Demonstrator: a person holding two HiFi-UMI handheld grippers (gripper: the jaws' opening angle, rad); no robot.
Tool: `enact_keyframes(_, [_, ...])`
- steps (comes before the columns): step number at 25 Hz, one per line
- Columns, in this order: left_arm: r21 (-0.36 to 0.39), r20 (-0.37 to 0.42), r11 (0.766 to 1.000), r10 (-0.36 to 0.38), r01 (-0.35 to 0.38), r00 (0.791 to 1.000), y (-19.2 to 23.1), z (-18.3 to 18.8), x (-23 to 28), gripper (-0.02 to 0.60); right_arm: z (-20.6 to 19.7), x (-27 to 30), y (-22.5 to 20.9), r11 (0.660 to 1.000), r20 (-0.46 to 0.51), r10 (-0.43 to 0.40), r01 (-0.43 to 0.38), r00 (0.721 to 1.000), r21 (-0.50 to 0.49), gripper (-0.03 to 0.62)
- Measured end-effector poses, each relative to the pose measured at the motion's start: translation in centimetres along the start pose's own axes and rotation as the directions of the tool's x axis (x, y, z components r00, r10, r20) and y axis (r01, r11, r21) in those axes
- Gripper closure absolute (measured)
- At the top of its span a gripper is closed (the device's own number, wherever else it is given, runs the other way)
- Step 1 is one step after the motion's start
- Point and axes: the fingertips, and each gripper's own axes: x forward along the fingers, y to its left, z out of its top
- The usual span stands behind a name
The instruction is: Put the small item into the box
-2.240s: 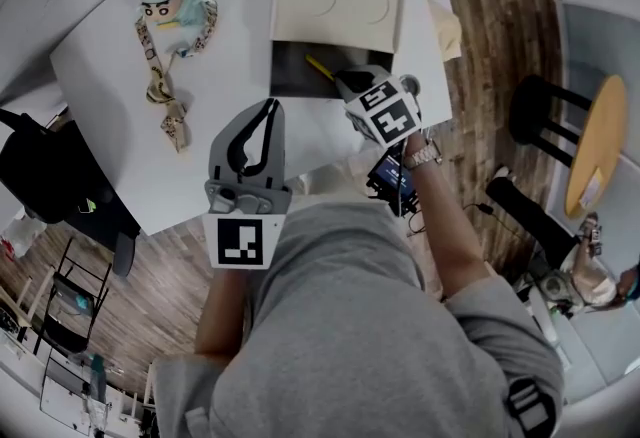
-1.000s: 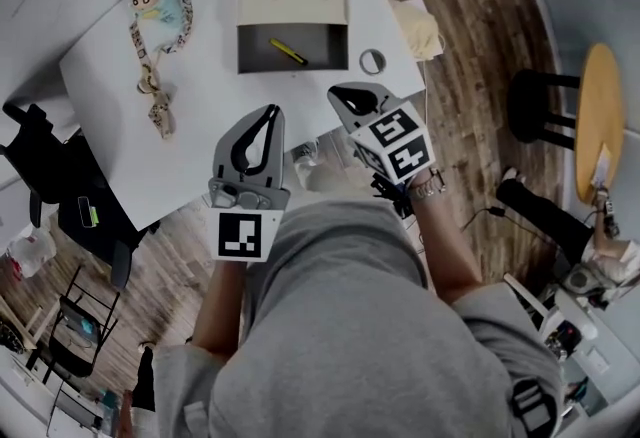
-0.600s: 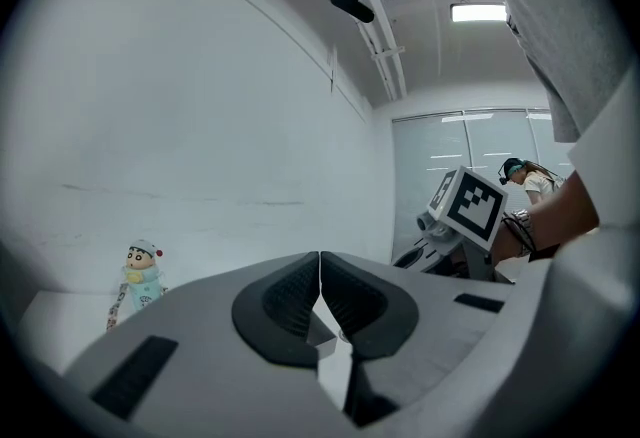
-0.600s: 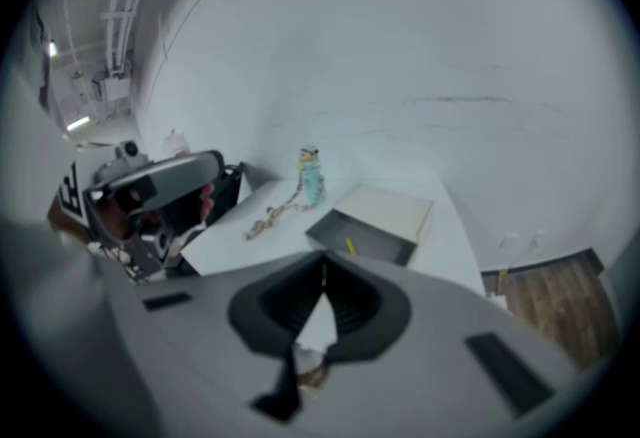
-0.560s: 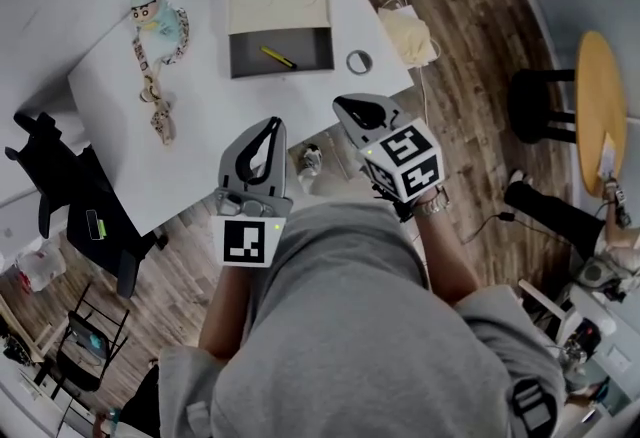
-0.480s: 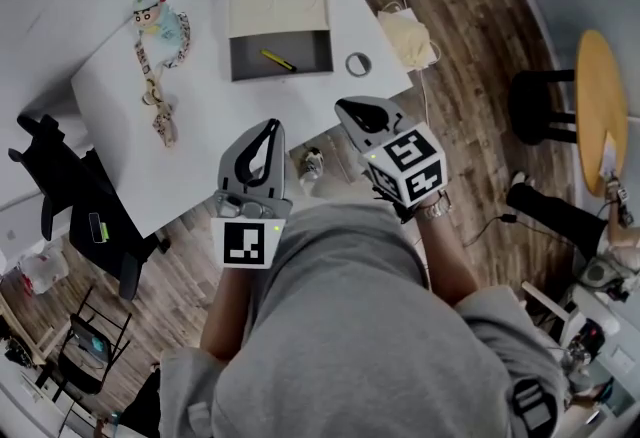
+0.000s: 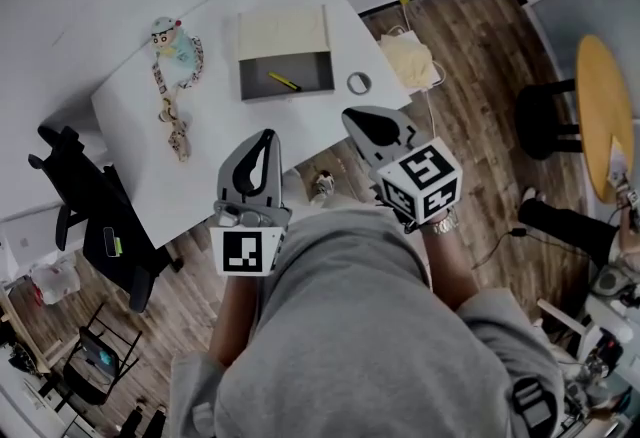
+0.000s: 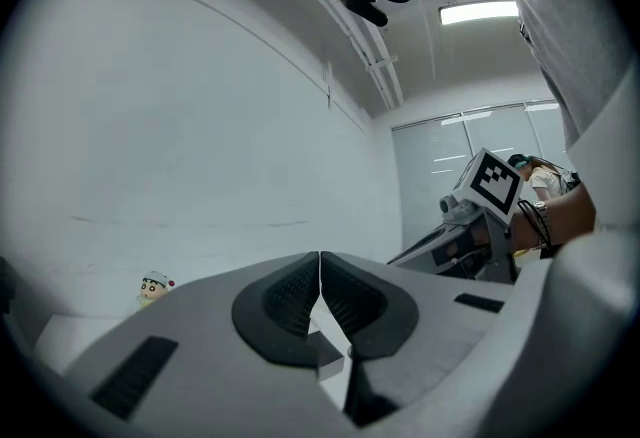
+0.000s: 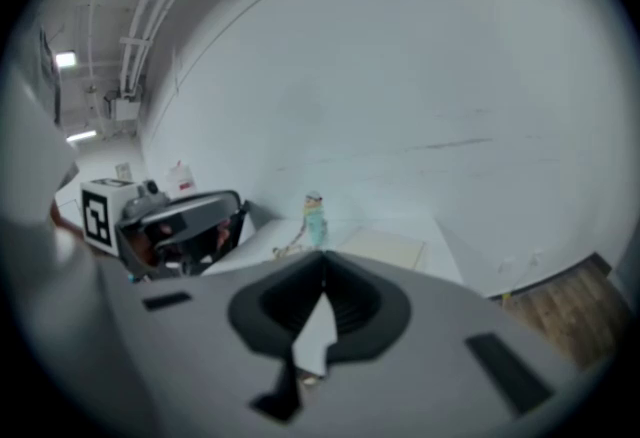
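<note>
Head view: the right gripper [image 7: 351, 113], over the box [image 7: 312, 72] two seconds ago, has drawn back to the near edge of the counter [image 7: 200, 176], level with the left gripper [image 7: 265, 136]. The yellow small item [image 7: 285, 82] lies inside the box. A tape ring [image 7: 359, 82] sits just right of it. Both grippers' fingers [image 8: 285, 298] meet at the tips, holding nothing. The marker cubes [image 7: 430, 181] show black-and-white square patterns.

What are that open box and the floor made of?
The box looks like matte cardboard, dark inside with a cream lid and crisp edges, though that's a guess. The floor looks like wood planks or laminate: brown grain, visible seams.
</note>
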Motion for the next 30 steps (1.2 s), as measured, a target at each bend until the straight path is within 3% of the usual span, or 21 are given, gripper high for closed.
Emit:
enact_keyframes(10, [0.042,0.08,0.999,-0.01,0.007,0.997,-0.4,4.7,-0.3,0.546,3.8,-2.6,2.4,0.999,0.114,0.031,-0.028,0.993,-0.024,0.56])
enact_keyframes(30, [0.053,0.085,0.996,-0.072,0.067,0.994,-2.3,5.5,-1.8,0.546,7.1,-6.8,4.9,1.0,0.332,-0.008,0.015,0.943,-0.019,0.56])
